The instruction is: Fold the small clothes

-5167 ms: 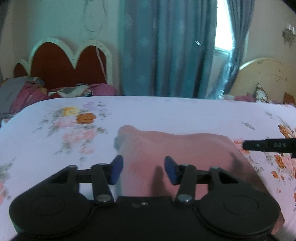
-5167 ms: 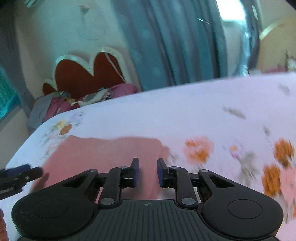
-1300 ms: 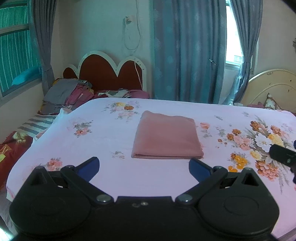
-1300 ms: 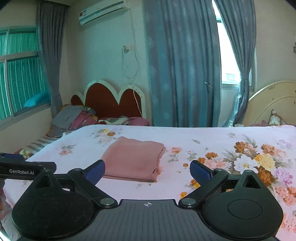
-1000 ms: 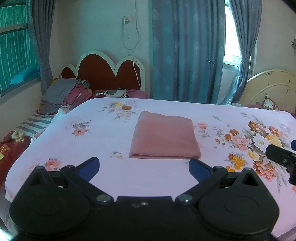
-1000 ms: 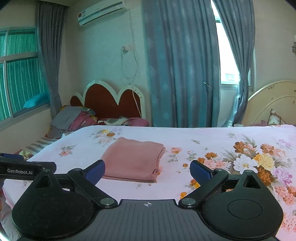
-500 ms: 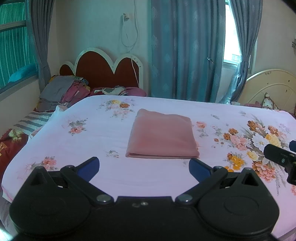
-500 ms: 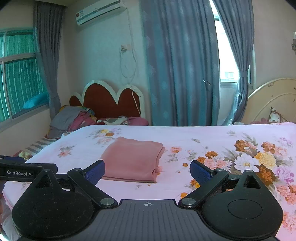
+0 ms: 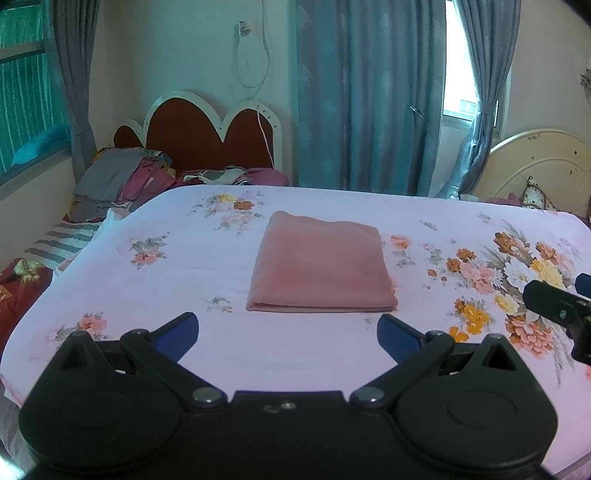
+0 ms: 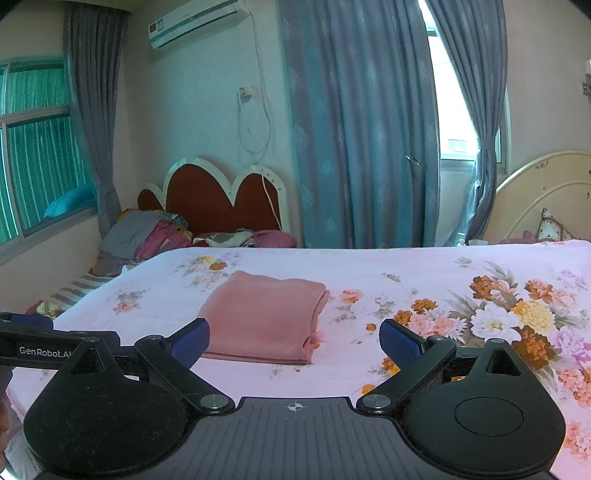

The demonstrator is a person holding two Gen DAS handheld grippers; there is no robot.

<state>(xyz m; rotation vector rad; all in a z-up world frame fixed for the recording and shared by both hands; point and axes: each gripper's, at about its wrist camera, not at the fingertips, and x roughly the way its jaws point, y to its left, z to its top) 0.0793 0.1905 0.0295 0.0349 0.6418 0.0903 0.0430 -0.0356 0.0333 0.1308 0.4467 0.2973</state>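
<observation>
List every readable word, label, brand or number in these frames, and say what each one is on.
"GenRobot.AI", final letter partly hidden: white print on the left hand-held gripper, seen at the left edge of the right wrist view.
Air conditioner: small label, too small to read.
Cream headboard: faint marks, unreadable.
Folded pink cloth: no text.
</observation>
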